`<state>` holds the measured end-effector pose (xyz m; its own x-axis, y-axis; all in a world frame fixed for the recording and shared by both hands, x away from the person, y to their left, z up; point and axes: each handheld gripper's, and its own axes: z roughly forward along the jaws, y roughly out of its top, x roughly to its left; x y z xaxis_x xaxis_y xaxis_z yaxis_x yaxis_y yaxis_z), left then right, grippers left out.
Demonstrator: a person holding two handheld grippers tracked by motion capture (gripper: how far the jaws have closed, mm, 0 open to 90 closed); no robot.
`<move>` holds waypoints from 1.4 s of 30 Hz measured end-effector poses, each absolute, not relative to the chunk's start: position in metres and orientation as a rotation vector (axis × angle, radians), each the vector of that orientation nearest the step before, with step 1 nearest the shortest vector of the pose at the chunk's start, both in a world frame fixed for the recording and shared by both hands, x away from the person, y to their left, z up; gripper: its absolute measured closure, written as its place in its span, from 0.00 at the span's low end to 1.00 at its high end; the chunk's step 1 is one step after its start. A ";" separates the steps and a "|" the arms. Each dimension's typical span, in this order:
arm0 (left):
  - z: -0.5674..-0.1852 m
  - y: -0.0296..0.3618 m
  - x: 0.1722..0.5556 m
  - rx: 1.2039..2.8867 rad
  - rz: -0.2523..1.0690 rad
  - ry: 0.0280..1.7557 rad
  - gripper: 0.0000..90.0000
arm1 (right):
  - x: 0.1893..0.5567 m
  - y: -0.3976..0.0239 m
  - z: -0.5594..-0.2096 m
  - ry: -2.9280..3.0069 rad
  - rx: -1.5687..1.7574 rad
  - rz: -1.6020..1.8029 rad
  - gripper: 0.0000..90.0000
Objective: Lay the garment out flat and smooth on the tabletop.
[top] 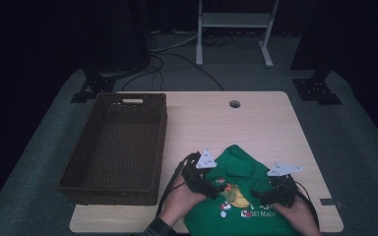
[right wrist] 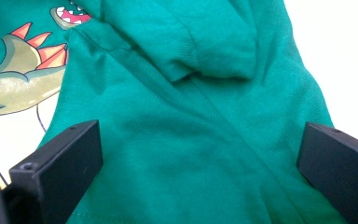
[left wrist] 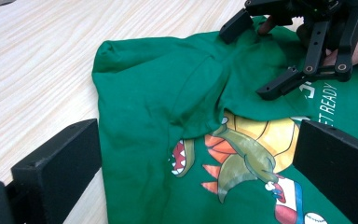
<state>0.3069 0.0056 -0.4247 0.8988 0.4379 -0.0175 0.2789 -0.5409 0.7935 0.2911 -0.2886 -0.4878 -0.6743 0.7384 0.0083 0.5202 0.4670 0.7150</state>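
A green T-shirt (top: pixel 238 167) with a dinosaur print (top: pixel 234 192) lies crumpled at the table's near edge, its upper part folded over the print. My left gripper (top: pixel 215 187) rests at the shirt's left side. In the left gripper view it (left wrist: pixel 196 172) is open, jaws wide apart over the shirt (left wrist: pixel 168 93) and the dinosaur's head (left wrist: pixel 242 149). My right gripper (top: pixel 261 195) sits on the shirt's right side, also open, as the left gripper view shows (left wrist: pixel 258 56). In its own view it (right wrist: pixel 198 163) straddles plain green cloth (right wrist: pixel 191 130) below a folded sleeve (right wrist: pixel 209 42).
A dark brown wicker basket (top: pixel 162 147) stands empty on the table's left part. Bare light wood (top: pixel 236 128) stretches behind the shirt, with a cable hole (top: pixel 234 103) near the far edge. A white stand (top: pixel 234 19) and cables are on the floor beyond.
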 end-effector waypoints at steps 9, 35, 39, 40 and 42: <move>-0.419 -0.006 0.311 2.167 0.238 0.478 0.00 | 0.284 -0.292 -0.488 2.415 1.074 1.020 0.00; -0.425 -0.030 0.324 2.176 0.205 0.435 0.00 | 0.276 -0.296 -0.488 2.402 1.094 1.015 0.00; -0.427 -0.035 0.325 2.183 0.203 0.425 0.00 | 0.276 -0.296 -0.488 2.402 1.093 1.016 0.00; -0.427 -0.035 0.326 2.185 0.203 0.423 0.00 | 0.276 -0.296 -0.488 2.401 1.093 1.015 0.00; -0.428 -0.038 0.327 2.187 0.202 0.422 0.00 | 0.276 -0.296 -0.488 2.401 1.094 1.015 0.00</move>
<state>0.3267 -0.0380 -0.4283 0.9292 0.3696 -0.0059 0.2279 -0.5601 0.7965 0.2762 -0.2957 -0.4879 -0.6592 0.7519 0.0085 0.5299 0.4565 0.7147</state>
